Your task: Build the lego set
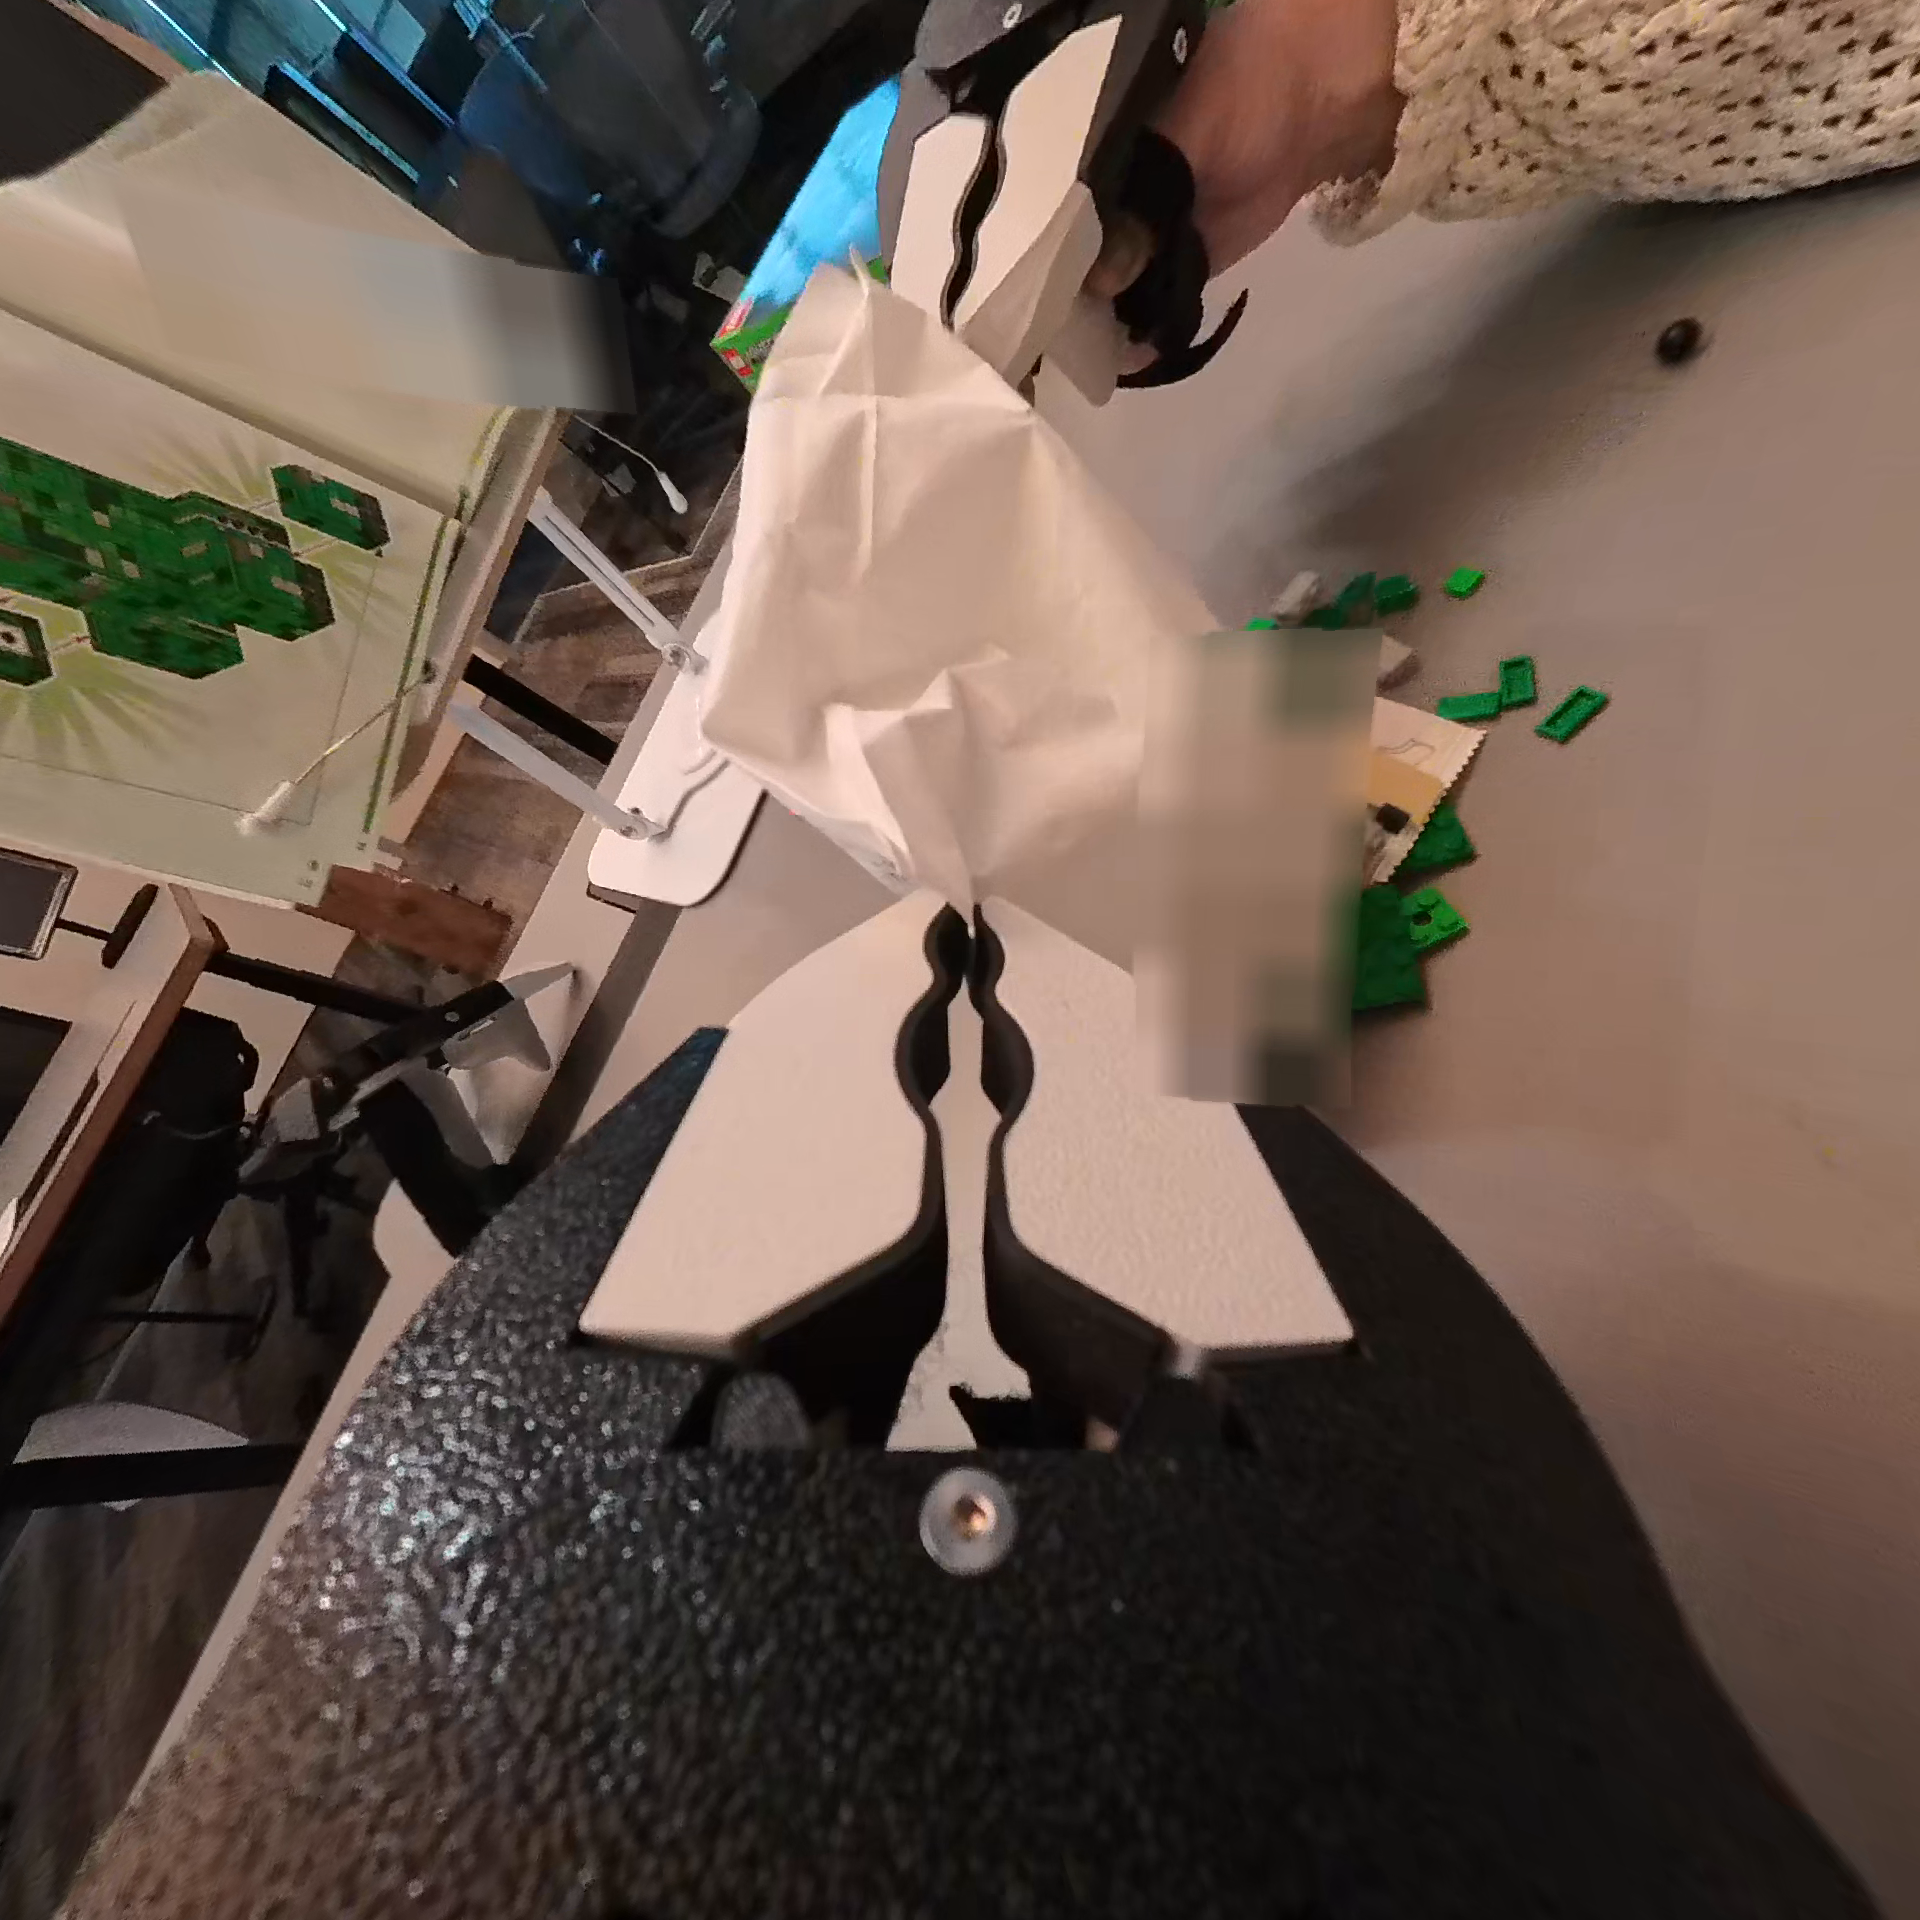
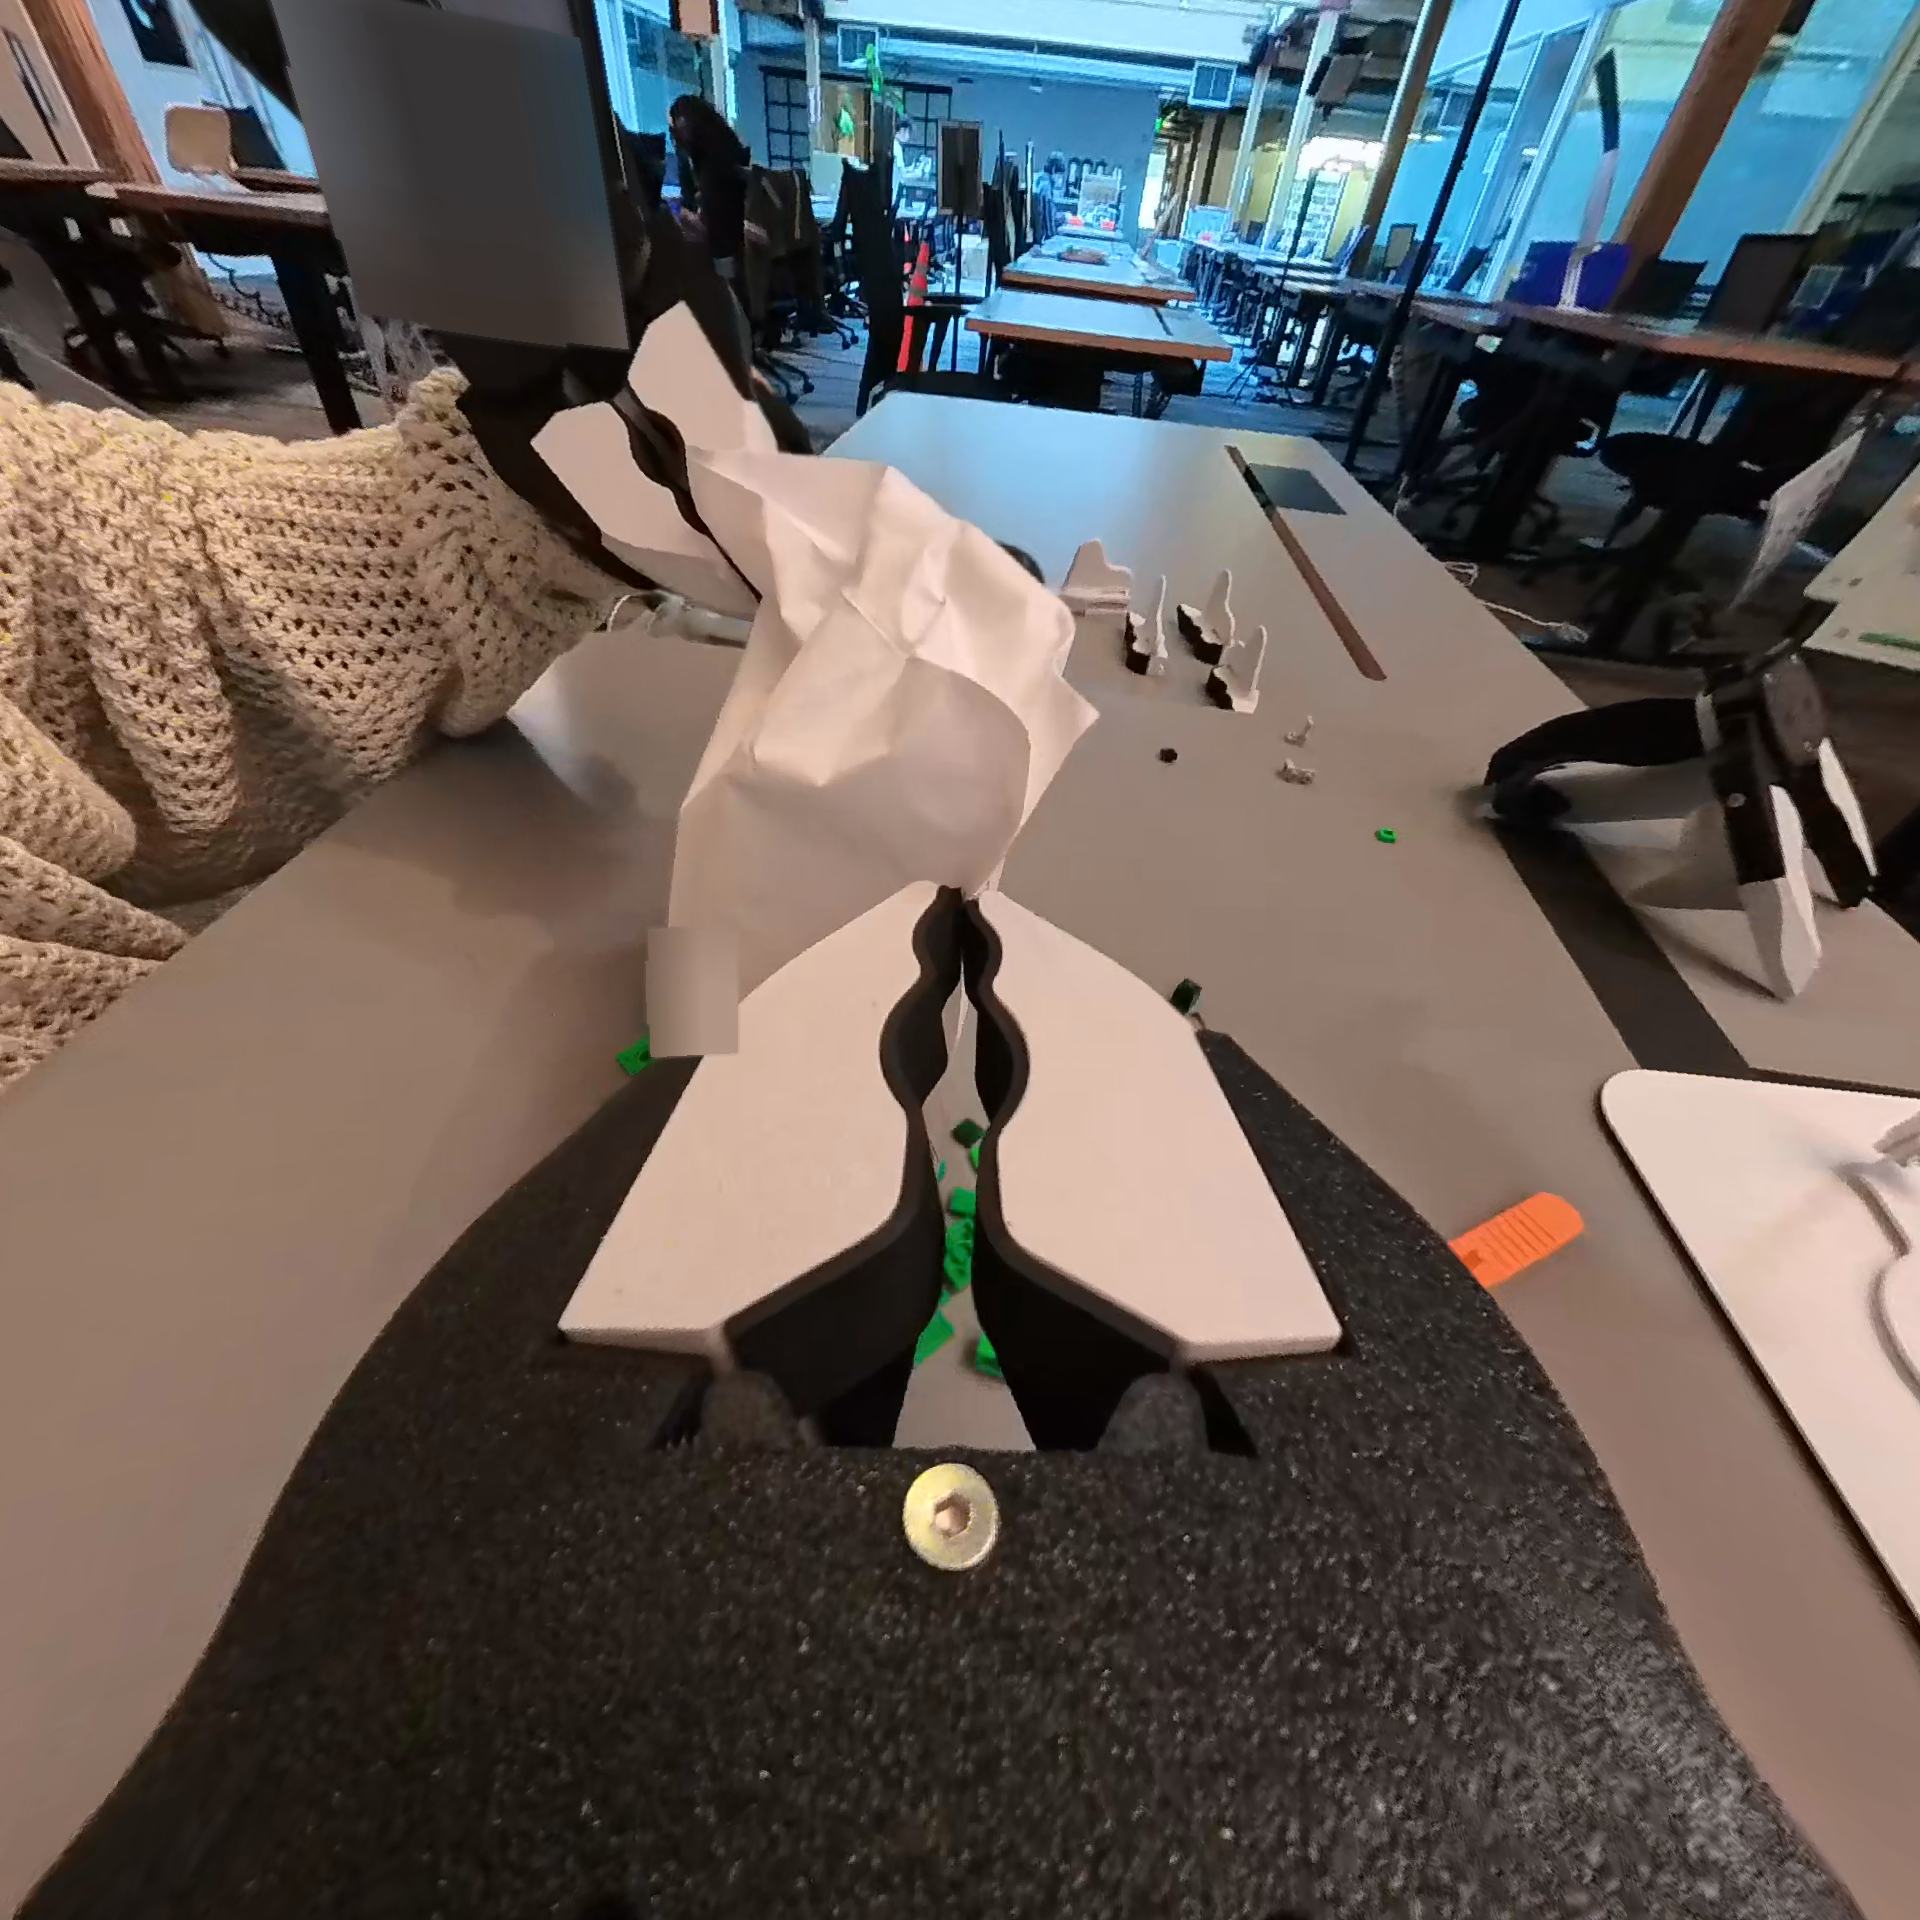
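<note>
A crumpled white paper bag [image 1: 914,623] hangs in the air above the grey table [image 1: 1662,1143], held between both grippers. My left gripper [image 1: 971,920] is shut on its near corner. My right gripper [image 1: 961,301] shows at the top of the left wrist view, shut on the bag's far end. In the right wrist view my right gripper [image 2: 961,899] is shut on the bag [image 2: 883,707], and the left gripper [image 2: 665,457] pinches the far end. Several loose green lego pieces [image 1: 1423,894] lie on the table under the bag; they also show between the right fingers [image 2: 961,1236].
An instruction booklet [image 1: 177,613] stands on a stand at left. A green lego box [image 1: 753,338] lies behind the bag. An orange brick separator [image 2: 1517,1236], a white stand base [image 2: 1766,1247], spare gripper fingers [image 2: 1195,634] and another idle gripper [image 2: 1714,831] sit on the table. A knit sleeve [image 2: 208,623] is at left. About 15 cm separates my left fingertips from my right.
</note>
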The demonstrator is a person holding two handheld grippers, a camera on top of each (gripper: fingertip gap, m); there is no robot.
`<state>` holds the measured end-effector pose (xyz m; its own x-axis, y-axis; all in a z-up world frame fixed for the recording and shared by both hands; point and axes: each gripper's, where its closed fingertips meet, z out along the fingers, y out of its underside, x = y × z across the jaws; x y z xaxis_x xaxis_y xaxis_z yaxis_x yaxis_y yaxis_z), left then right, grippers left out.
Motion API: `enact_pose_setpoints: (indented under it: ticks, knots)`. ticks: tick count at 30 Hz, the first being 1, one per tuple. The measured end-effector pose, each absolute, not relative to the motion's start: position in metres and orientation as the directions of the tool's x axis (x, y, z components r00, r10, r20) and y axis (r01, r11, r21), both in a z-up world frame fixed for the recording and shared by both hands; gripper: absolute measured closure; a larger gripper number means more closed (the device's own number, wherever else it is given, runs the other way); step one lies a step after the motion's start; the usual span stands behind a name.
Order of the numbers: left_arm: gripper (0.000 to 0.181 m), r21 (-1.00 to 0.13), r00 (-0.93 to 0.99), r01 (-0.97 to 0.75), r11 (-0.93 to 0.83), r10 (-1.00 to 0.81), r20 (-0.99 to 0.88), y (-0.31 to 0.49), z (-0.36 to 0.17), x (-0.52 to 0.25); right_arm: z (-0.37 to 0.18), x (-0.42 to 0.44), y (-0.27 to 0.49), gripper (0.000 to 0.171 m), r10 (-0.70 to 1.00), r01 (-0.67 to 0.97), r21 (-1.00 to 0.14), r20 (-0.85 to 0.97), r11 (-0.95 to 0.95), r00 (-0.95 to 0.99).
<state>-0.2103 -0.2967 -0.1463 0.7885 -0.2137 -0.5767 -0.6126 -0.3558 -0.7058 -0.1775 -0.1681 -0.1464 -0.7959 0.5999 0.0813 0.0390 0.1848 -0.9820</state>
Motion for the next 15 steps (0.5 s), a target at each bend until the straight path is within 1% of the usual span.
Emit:
enact_pose_setpoints:
  ticks: [4,12,15]
  knots:
    - [0.181,-0.702,0.782,-0.620,-0.350,-0.210,-0.586,-0.297,-0.134,-0.208,-0.134,-0.175,-0.167,0.171,0.614,-0.010,-0.985,0.116,0.174,-0.780]
    - [0.181,-0.685,0.768,-0.636,-0.357,-0.199,-0.609,-0.296,-0.125,-0.211,-0.125,-0.174,-0.164,0.171,0.631,-0.041,-0.985,0.139,0.167,-0.763]
    - [0.181,-0.694,0.776,-0.628,-0.352,-0.206,-0.597,-0.291,-0.126,-0.209,-0.128,-0.177,-0.166,0.171,0.650,-0.041,-0.976,0.175,0.215,-0.740]
